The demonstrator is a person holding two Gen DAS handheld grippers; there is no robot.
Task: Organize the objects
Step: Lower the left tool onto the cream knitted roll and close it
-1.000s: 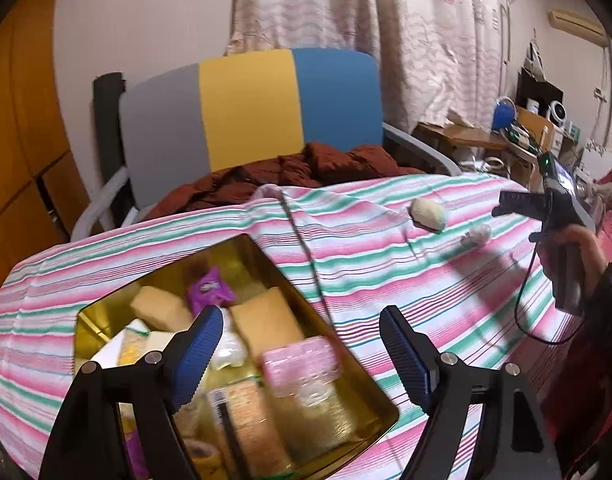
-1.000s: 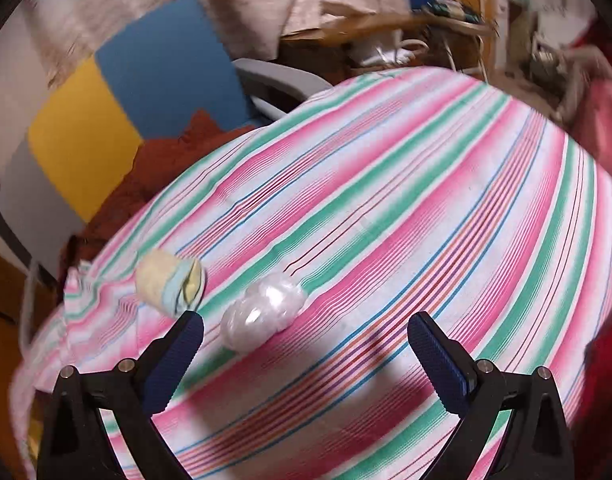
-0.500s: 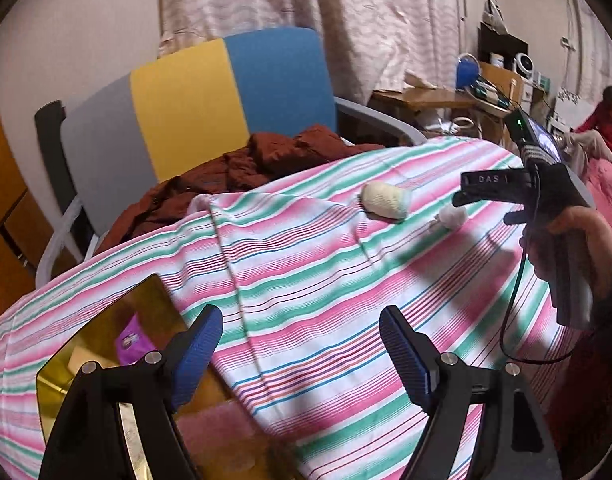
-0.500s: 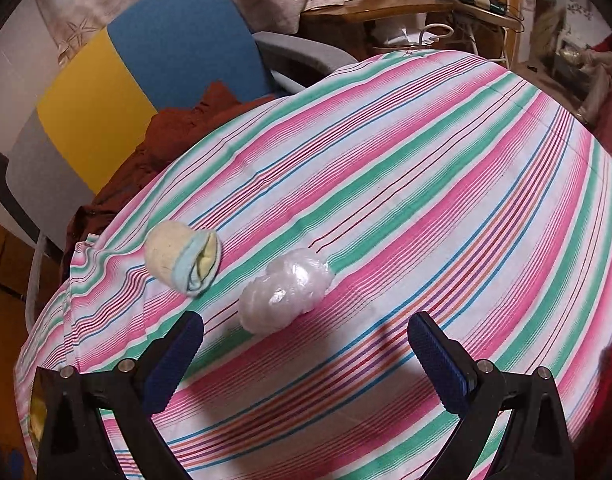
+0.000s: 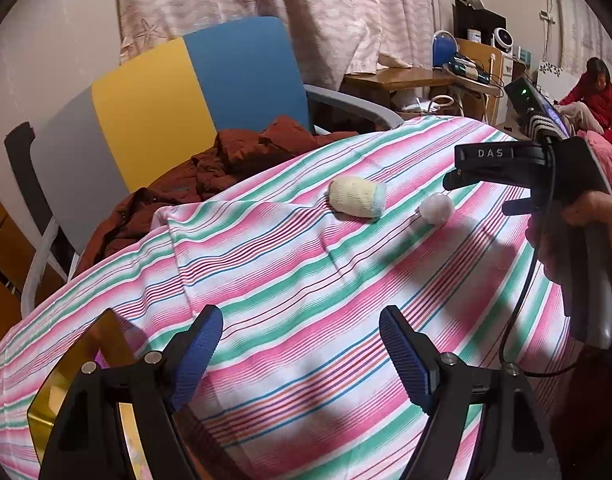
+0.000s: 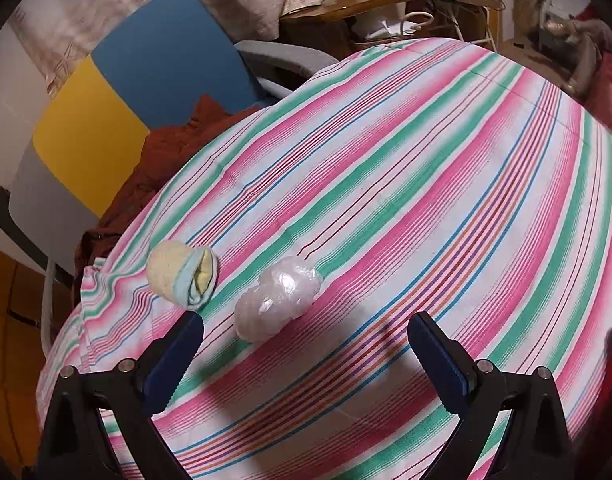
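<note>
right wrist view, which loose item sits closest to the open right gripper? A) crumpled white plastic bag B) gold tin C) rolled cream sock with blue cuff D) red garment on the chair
A: the crumpled white plastic bag lies just ahead of the right gripper, between its spread fingers, while the rolled sock sits farther left, beyond the left finger's tip.

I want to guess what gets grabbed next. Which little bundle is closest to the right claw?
The shiny white plastic wad, just ahead of the open right claw. The rolled yellow sock lies farther left.
</note>
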